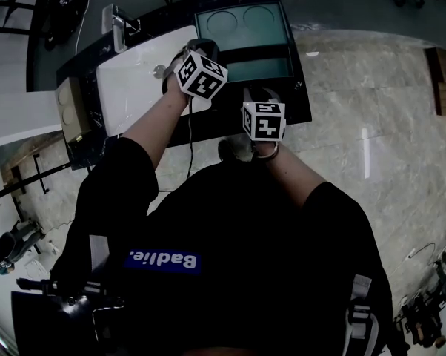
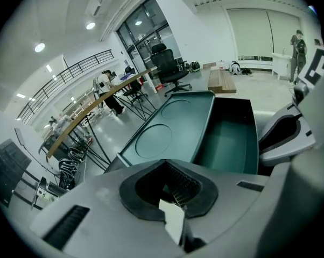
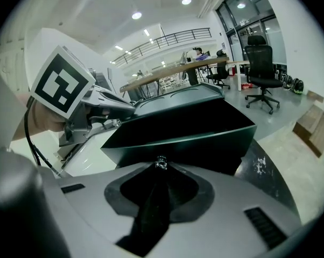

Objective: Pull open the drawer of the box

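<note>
Grip nearest the body: right tool (image 3: 161, 166) pressed together on the small shiny knob (image 3: 161, 162) at the front of the drawer (image 3: 178, 129). Looked well drawn out already, teal inside bared toward the person; judged the task close to done. Farther out and to the left, left tool (image 2: 174, 191), spread a little and pinching nothing, by the near left corner of the box (image 2: 167, 123); could not tell whether touching it. Rested on the dark tabletop (image 1: 303, 104), lid with two round recesses farthest away. Risks, as judged: slipped pinch on so small and smooth a knob if pulled off-line; drawer hauled clean out and dropped if drawn too far; whole box dragged toward the person, if not braced by the left tool.
</note>
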Demonstrator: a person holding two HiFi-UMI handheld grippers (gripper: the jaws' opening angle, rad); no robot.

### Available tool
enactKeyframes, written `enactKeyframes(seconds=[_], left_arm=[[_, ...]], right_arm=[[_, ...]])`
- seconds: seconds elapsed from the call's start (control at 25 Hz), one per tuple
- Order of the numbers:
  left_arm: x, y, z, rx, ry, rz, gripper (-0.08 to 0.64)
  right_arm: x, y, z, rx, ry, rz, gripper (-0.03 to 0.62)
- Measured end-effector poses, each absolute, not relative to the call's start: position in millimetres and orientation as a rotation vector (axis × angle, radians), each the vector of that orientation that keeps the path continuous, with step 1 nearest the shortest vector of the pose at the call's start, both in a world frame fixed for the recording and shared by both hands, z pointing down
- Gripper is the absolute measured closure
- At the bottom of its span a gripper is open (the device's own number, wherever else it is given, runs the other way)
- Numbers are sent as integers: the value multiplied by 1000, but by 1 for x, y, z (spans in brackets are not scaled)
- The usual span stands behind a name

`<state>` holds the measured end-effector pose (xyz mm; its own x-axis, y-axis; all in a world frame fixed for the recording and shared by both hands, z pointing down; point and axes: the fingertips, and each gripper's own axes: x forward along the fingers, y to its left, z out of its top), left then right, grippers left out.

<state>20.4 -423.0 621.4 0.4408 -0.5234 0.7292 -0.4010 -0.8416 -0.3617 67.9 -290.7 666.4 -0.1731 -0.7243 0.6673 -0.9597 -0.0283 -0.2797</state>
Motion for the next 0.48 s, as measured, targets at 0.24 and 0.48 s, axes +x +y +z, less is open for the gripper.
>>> enactKeyframes(seconds=[0.24, 0.48], left_arm=[[19, -423, 622, -2549, 845, -1340, 558], [16, -421, 620, -2551, 861, -1318, 558]], right_arm=[[63, -289, 668, 1745, -1940, 1010, 522], [65, -272, 657, 1748, -1934, 949, 522]])
